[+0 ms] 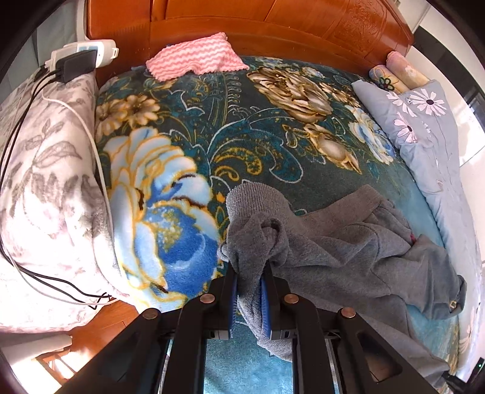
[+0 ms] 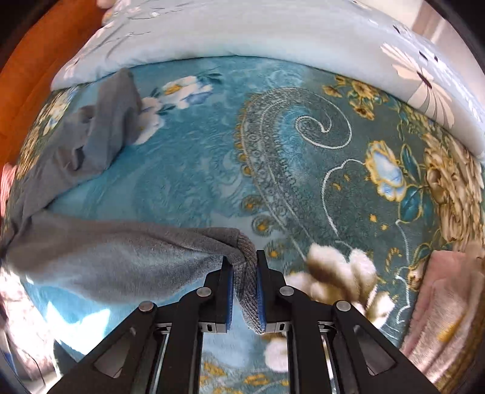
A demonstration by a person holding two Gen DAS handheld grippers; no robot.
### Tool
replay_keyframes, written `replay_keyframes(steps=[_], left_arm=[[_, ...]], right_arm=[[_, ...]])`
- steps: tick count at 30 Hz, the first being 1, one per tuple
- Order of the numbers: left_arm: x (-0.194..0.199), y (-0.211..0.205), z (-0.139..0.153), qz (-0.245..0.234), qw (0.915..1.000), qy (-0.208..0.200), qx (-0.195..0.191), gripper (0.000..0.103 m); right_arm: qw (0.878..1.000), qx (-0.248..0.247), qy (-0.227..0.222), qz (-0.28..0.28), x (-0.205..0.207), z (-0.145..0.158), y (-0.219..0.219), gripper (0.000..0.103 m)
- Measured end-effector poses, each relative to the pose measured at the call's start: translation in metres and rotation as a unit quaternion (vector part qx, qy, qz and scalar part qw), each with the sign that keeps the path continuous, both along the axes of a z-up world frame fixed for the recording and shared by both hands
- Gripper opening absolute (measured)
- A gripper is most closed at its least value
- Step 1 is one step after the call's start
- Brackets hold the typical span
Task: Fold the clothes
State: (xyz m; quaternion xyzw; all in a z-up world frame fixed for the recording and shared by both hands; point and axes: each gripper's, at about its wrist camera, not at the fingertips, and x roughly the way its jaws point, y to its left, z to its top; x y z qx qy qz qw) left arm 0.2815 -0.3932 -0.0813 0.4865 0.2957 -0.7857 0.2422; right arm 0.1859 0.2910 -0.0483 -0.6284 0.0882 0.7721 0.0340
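On the bed, over the teal floral plush blanket [image 1: 272,127], lies a crumpled grey fleece garment [image 1: 357,242], spread toward the bed's right edge. Left claw [image 1: 249,272] is pinching a bunched fold of that garment, blue pads pressed against the cloth. Right claw [image 2: 244,269] is pinching a ribbed cuff of the grey garment [image 2: 121,251], its body trailing left across the blanket [image 2: 188,157]. A pink-and-white wavy-striped cloth [image 1: 194,60] sits at the bed's head, against the carved wooden headboard [image 1: 272,21]. A pale blue daisy-print quilt [image 1: 424,127] borders the right edge; a grey leaf-print pillow [image 1: 45,169] with cables borders the left.
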Motion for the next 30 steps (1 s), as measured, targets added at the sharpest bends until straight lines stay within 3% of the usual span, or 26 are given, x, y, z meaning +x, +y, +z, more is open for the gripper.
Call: replay_keyframes(steps=[3, 7, 9, 11, 16, 23, 26, 30], left_arm=[[0.002, -0.002, -0.007, -0.004, 1.0, -0.008, 0.004, 0.017], [-0.003, 0.001, -0.011, -0.007, 0.9999, -0.015, -0.002, 0.017], [-0.005, 0.002, -0.013, -0.003, 0.9999, -0.015, -0.002, 0.017], [-0.006, 0.002, -0.014, -0.001, 0.9999, -0.017, -0.001, 0.017], [-0.011, 0.001, -0.012, -0.018, 0.9994, -0.03, -0.007, 0.017], [-0.007, 0.001, -0.011, -0.011, 0.9996, -0.025, -0.002, 0.017], [-0.006, 0.001, -0.015, -0.008, 0.9997, -0.025, -0.001, 0.017], [-0.008, 0.001, -0.019, -0.004, 0.9996, -0.029, 0.001, 0.018]], right_arm=[[0.999, -0.011, 0.003, -0.031, -0.024, -0.009, 0.008, 0.026], [0.998, -0.013, 0.063, -0.012, -0.021, 0.022, 0.009, 0.047], [0.997, -0.009, 0.08, -0.011, -0.011, 0.03, 0.012, 0.048], [0.995, -0.033, 0.085, -0.038, 0.009, 0.026, 0.019, 0.048], [0.993, -0.036, 0.083, -0.075, 0.026, 0.005, 0.029, 0.048], [0.997, 0.005, 0.064, -0.05, -0.033, 0.026, 0.034, 0.048], [0.993, -0.022, 0.088, -0.073, -0.018, 0.029, 0.039, 0.048], [0.983, -0.097, 0.073, -0.14, 0.024, -0.011, 0.045, 0.048]])
